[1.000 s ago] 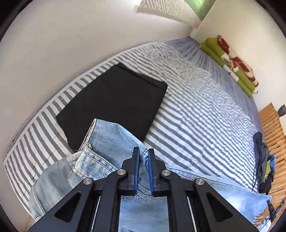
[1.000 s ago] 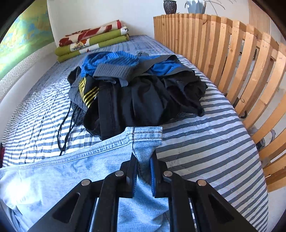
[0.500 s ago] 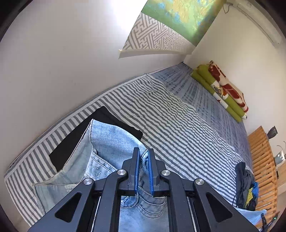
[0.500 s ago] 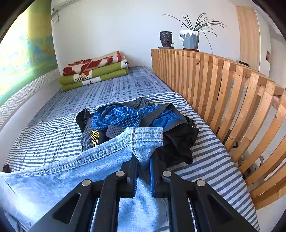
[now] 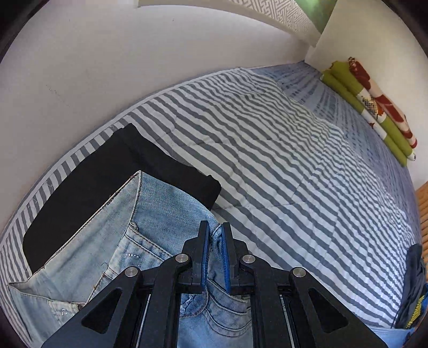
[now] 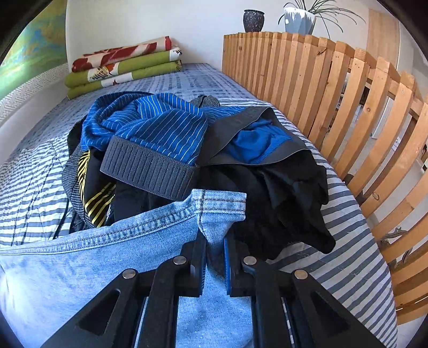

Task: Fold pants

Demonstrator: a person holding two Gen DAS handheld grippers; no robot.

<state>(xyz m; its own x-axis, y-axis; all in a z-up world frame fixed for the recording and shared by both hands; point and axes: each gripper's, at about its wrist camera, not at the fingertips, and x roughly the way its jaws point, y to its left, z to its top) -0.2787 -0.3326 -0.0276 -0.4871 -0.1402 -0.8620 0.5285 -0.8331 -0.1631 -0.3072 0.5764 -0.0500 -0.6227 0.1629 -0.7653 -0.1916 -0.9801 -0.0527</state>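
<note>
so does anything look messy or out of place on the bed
Yes: a heap of dark and blue clothes lies crumpled by the wooden rail, unlike the flat black garment by the wall. The jeans partly overlap that black garment.

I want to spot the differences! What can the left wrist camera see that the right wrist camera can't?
Only the left wrist view shows the flat black folded garment, with the jeans lying partly over it, and the left gripper pinching their waist end. Only the right wrist view shows the wooden slat railing, the plant pots, and the right gripper pinching a hem. Both show the striped bed cover, folded blankets and clothes pile.
</note>
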